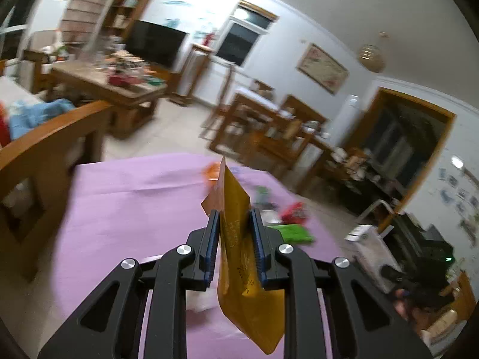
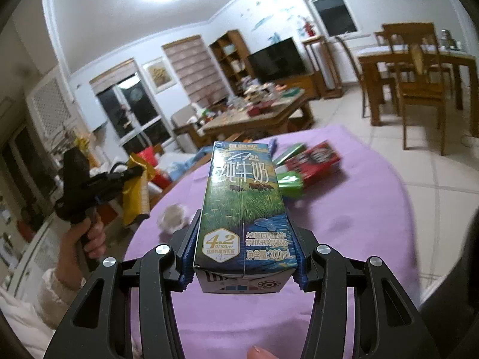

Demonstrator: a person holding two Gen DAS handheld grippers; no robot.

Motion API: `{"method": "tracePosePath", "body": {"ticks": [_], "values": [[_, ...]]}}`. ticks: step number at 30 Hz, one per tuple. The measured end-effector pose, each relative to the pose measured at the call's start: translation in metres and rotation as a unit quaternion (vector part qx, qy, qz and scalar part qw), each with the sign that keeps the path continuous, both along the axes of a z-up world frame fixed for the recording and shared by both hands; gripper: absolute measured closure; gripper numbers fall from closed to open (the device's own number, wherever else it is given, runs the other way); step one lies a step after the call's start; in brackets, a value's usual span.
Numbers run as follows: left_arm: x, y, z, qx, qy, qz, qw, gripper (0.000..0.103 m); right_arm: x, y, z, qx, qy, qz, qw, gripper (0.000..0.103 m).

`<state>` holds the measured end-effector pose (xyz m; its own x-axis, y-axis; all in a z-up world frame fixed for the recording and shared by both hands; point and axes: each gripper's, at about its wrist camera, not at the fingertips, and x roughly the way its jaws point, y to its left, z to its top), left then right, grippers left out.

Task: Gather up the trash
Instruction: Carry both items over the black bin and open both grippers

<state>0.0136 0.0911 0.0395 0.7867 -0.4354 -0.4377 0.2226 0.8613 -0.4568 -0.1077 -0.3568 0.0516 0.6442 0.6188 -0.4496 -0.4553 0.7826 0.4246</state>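
Purple tablecloth (image 2: 344,224) — yellow wrapper (image 1: 239,239) — blue-green meadow-print milk carton (image 2: 244,206).

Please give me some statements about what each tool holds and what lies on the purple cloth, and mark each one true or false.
1. The right tool is shut on a milk carton. True.
2. The left tool is open and holds nothing. False: it is shut on a yellow wrapper.
3. A red box lies on the purple cloth. True.
4. The milk carton stands on the cloth by itself. False: it is held between the right tool's fingers.
5. A green packet lies beside the red box. True.
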Motion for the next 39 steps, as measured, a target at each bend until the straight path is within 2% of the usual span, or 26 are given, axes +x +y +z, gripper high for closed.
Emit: {"method": "tracePosePath", "body": {"ticks": [5, 9, 14, 19, 21, 23, 25, 28, 31, 39], "values": [[0.016, -0.075, 0.012, -0.025, -0.011, -0.092, 0.9954, 0.081, -0.02, -0.047, 0.006, -0.003, -0.009, -0.057, 0.998, 0.053], [0.025, -0.152, 0.007, -0.032, -0.007, -0.171, 0.9847, 0.081, -0.044, -0.094, 0.009, -0.007, -0.012, -0.122, 0.992, 0.053], [0.027, -0.263, -0.013, -0.029, 0.006, -0.273, 0.9616, 0.081, -0.072, -0.152, 0.001, -0.014, -0.008, -0.2, 0.98, 0.053], [0.024, -0.357, -0.04, -0.025, 0.036, -0.348, 0.9363, 0.081, -0.091, -0.212, -0.029, -0.027, 0.027, -0.287, 0.957, 0.053], [0.023, -0.381, -0.048, -0.027, 0.046, -0.364, 0.9298, 0.081, -0.098, -0.233, -0.042, -0.03, 0.042, -0.317, 0.947, 0.053], [0.024, -0.406, -0.054, -0.021, 0.045, -0.378, 0.9246, 0.081, -0.103, -0.247, -0.053, -0.024, 0.052, -0.331, 0.942, 0.053], [0.025, -0.426, -0.058, -0.007, 0.037, -0.383, 0.9231, 0.081, -0.107, -0.26, -0.064, -0.022, 0.062, -0.347, 0.936, 0.053], [0.026, -0.455, -0.071, 0.004, 0.049, -0.387, 0.9206, 0.081, -0.107, -0.27, -0.078, -0.016, 0.071, -0.356, 0.932, 0.053], [0.029, -0.474, -0.081, 0.028, 0.05, -0.383, 0.9218, 0.081, -0.106, -0.276, -0.088, -0.01, 0.077, -0.359, 0.93, 0.053], [0.027, -0.483, -0.085, 0.06, 0.061, -0.385, 0.919, 0.078, -0.103, -0.285, -0.105, 0.001, 0.086, -0.36, 0.929, 0.051]]}}
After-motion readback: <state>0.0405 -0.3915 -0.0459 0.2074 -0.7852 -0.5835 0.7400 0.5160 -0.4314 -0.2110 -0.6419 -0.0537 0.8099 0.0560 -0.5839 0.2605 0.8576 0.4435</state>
